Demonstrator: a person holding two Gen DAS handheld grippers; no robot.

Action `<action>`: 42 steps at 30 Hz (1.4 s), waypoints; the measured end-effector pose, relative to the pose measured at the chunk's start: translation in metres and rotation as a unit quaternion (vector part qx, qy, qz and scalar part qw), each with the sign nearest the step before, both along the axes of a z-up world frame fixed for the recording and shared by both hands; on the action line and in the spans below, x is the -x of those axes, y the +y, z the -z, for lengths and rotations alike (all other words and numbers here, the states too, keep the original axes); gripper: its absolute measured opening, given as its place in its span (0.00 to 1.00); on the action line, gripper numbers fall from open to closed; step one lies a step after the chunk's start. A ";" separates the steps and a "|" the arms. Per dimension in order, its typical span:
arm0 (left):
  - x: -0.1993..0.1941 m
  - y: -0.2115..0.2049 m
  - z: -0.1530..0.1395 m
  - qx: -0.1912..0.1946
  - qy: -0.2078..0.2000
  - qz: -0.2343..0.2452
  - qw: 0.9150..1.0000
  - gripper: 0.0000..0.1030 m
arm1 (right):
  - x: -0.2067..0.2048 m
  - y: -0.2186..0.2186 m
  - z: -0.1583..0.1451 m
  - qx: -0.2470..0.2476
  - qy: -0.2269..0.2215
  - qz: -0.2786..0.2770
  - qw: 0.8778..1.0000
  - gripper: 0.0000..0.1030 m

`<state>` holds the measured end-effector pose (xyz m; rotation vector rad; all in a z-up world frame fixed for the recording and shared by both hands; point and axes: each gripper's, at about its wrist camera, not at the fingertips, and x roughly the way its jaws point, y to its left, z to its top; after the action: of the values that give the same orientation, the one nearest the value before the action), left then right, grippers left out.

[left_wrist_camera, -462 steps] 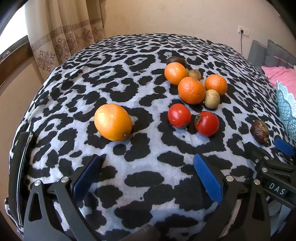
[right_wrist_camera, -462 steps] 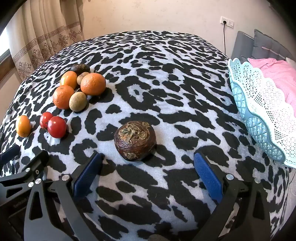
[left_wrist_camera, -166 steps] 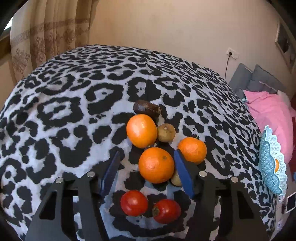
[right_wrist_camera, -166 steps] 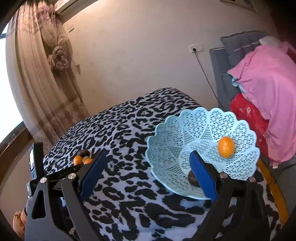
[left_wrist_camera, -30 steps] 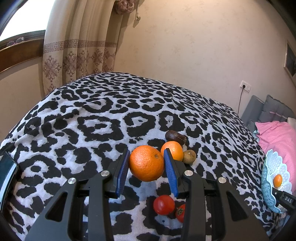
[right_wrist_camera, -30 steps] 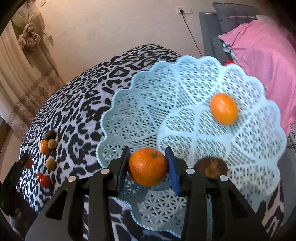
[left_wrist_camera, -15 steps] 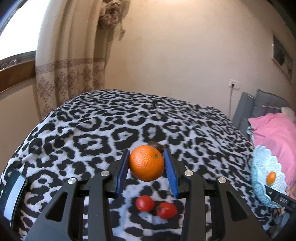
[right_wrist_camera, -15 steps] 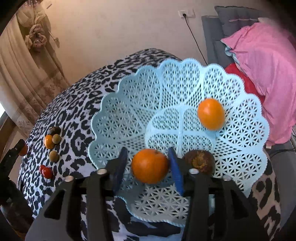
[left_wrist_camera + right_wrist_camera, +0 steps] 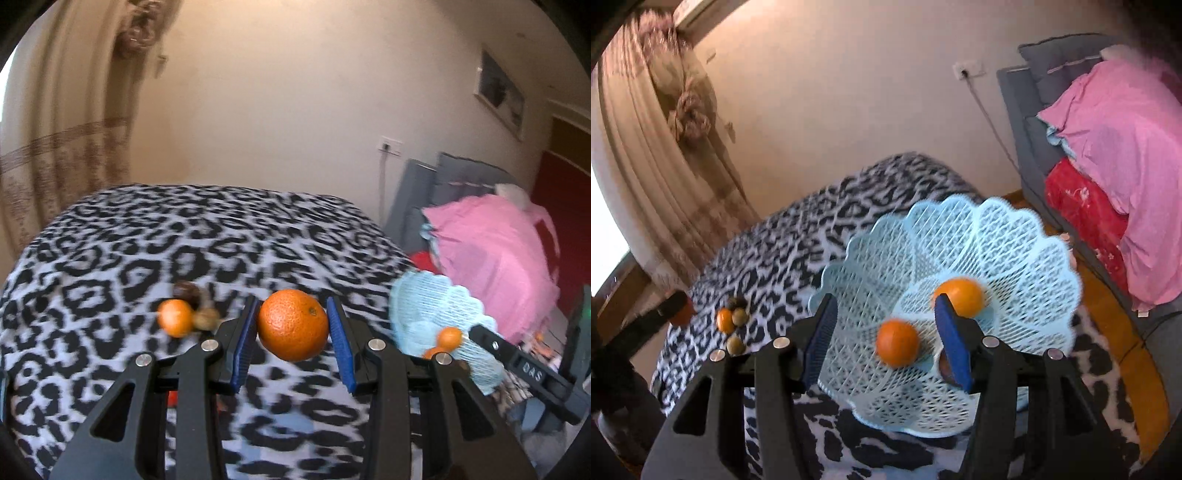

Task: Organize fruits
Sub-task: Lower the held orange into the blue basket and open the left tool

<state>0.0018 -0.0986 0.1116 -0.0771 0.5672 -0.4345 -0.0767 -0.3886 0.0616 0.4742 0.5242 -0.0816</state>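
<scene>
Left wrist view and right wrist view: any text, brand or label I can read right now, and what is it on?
"DAS": white letters on the black right gripper body, at the right edge of the left wrist view.
Framed picture on the wall: too blurred to read.
Right wrist view: no readable text.

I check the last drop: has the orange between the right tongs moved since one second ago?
Yes. The orange now lies free in the blue basket, lower against its lattice; the right tongs have just been opening and no longer press it.

A leopard-print cloth [image 9: 147, 258] covers the table. Far left hangs a tied beige curtain [image 9: 679, 155]. On the right, a pink blanket [image 9: 1126, 155] lies on a grey sofa [image 9: 1034, 122], near a wall socket [image 9: 391, 146].
</scene>
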 end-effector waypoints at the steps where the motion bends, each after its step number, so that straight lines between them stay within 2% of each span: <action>1: 0.000 -0.008 0.000 0.004 0.008 0.017 1.000 0.37 | 0.004 -0.007 -0.002 -0.003 -0.006 0.011 1.000 0.55; 8: 0.002 -0.057 0.007 0.004 0.038 0.092 0.995 0.37 | 0.020 -0.034 -0.002 -0.021 -0.015 0.047 0.999 0.55; 19: -0.005 -0.124 0.025 -0.022 0.069 0.168 0.983 0.37 | 0.032 -0.039 0.003 -0.025 -0.022 0.055 0.998 0.55; 28: -0.009 -0.154 0.043 -0.053 0.083 0.189 0.977 0.37 | 0.036 -0.047 0.005 -0.033 -0.023 0.059 0.997 0.55; 36: -0.014 -0.158 0.056 -0.060 0.101 0.187 0.975 0.37 | 0.035 -0.046 0.007 -0.034 -0.018 0.059 0.998 0.55; 42: -0.016 -0.154 0.057 -0.061 0.099 0.180 0.977 0.39 | 0.032 -0.044 0.011 -0.034 -0.011 0.054 0.998 0.55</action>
<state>0.0174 -0.2530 0.0546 0.1046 0.8081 -0.7492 -0.1083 -0.4328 0.0503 0.5698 0.4799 -0.1629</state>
